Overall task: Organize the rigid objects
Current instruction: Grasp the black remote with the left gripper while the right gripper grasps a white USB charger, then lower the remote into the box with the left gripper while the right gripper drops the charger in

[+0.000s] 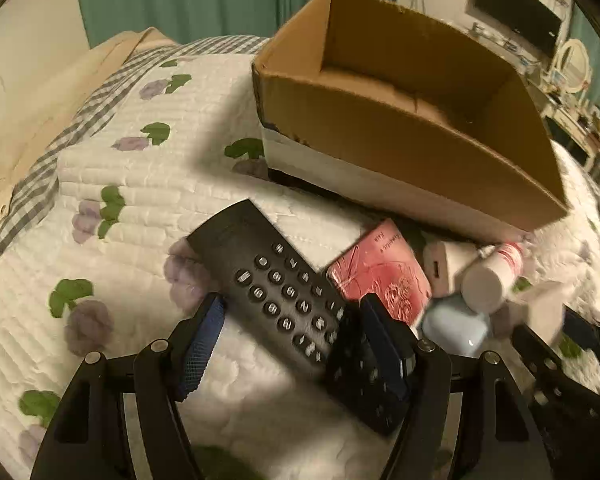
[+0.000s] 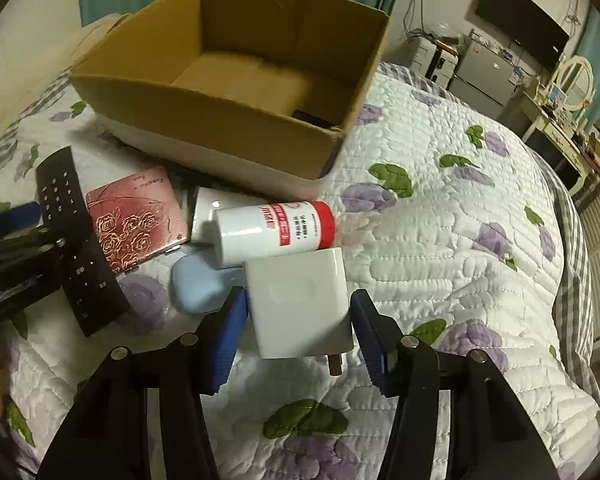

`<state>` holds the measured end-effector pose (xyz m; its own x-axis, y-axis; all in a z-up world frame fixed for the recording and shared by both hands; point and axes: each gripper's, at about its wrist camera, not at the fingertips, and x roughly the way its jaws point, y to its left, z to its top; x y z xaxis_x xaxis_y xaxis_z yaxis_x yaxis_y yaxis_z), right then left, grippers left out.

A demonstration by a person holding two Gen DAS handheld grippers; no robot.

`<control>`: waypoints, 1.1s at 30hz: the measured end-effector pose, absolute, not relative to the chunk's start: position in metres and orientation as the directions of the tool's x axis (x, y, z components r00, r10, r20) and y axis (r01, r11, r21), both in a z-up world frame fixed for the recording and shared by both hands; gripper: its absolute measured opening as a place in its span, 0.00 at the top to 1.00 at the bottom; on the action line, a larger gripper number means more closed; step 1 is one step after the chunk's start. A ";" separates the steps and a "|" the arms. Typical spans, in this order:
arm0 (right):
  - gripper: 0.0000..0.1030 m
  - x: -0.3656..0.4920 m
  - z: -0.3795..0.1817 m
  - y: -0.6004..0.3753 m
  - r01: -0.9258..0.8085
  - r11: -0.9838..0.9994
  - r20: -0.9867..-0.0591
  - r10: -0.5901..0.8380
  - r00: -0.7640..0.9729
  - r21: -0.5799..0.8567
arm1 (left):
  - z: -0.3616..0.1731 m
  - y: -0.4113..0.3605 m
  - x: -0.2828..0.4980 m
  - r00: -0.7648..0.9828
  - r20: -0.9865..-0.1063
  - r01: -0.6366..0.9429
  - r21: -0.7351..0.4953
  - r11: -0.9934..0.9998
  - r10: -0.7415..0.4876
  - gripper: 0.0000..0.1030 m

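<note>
Remote [image 2: 76,240] left of tin [image 2: 136,220]; bottle [image 2: 276,232] behind charger [image 2: 300,300]; box [image 2: 228,92] behind all.

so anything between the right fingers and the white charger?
Nothing visible. The charger sits between the right gripper fingers; the bottle only rests against its far edge.
</note>
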<state>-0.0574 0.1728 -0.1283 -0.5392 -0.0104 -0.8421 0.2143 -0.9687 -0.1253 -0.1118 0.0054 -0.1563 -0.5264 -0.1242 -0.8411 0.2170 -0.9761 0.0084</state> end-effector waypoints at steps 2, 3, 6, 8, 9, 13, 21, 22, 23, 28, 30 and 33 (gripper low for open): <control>0.49 -0.059 -0.128 0.174 0.212 -0.971 -0.843 -0.017 -0.538 -0.115 | -0.159 0.008 -0.115 -0.547 -0.825 0.228 0.015 -0.974 -0.141 0.29; 0.50 -0.059 -0.127 0.175 0.212 -0.971 -0.843 -0.018 -0.538 -0.114 | -0.158 0.008 -0.116 -0.550 -0.823 0.231 0.014 -0.973 -0.143 0.29; 0.50 -0.058 -0.125 0.174 0.216 -0.969 -0.840 -0.018 -0.542 -0.119 | -0.157 0.010 -0.114 -0.561 -0.818 0.191 0.018 -0.981 -0.124 0.35; 0.50 -0.058 -0.124 0.174 0.219 -0.968 -0.839 -0.017 -0.544 -0.122 | -0.153 0.009 -0.109 -0.569 -0.817 0.146 0.011 -0.989 -0.093 0.48; 0.50 -0.058 -0.123 0.174 0.220 -0.968 -0.838 -0.016 -0.546 -0.125 | -0.152 0.010 -0.107 -0.570 -0.818 0.135 0.004 -0.991 -0.081 0.58; 0.51 -0.053 -0.116 0.170 0.227 -0.965 -0.828 -0.016 -0.561 -0.135 | -0.143 0.009 -0.095 -0.570 -0.822 0.084 -0.053 -0.995 -0.004 0.69; 0.51 -0.038 -0.087 0.173 0.224 -0.969 -0.781 -0.062 -0.621 -0.102 | -0.103 0.015 -0.072 -0.625 -0.780 0.021 -0.049 -0.999 0.025 0.78; 0.51 -0.036 -0.082 0.173 0.227 -0.970 -0.771 -0.075 -0.632 -0.092 | -0.098 0.015 -0.071 -0.631 -0.776 0.018 -0.047 -0.999 0.025 0.79; 0.51 -0.034 -0.075 0.173 0.231 -0.970 -0.760 -0.089 -0.644 -0.082 | -0.093 0.016 -0.071 -0.639 -0.769 0.015 -0.041 -0.999 0.022 0.79; 0.51 -0.029 -0.042 0.175 0.244 -0.968 -0.717 -0.125 -0.686 -0.064 | -0.067 0.017 -0.073 -0.678 -0.734 -0.018 -0.026 -1.000 0.031 0.81; 0.51 -0.031 -0.029 0.176 0.243 -0.968 -0.699 -0.133 -0.703 -0.060 | -0.057 0.017 -0.074 -0.692 -0.722 -0.028 -0.018 -0.999 0.032 0.81; 0.51 -0.037 -0.002 0.178 0.238 -0.970 -0.662 -0.145 -0.735 -0.052 | -0.035 0.018 -0.082 -0.721 -0.692 -0.041 -0.004 -0.999 0.032 0.81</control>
<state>-0.0373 0.1784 -0.0018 -0.7354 -0.1446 -0.6621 0.2377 -0.9699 -0.0522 -0.0824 0.0182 -0.0351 -0.7215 0.0321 -0.6917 -0.0408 -0.9992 -0.0039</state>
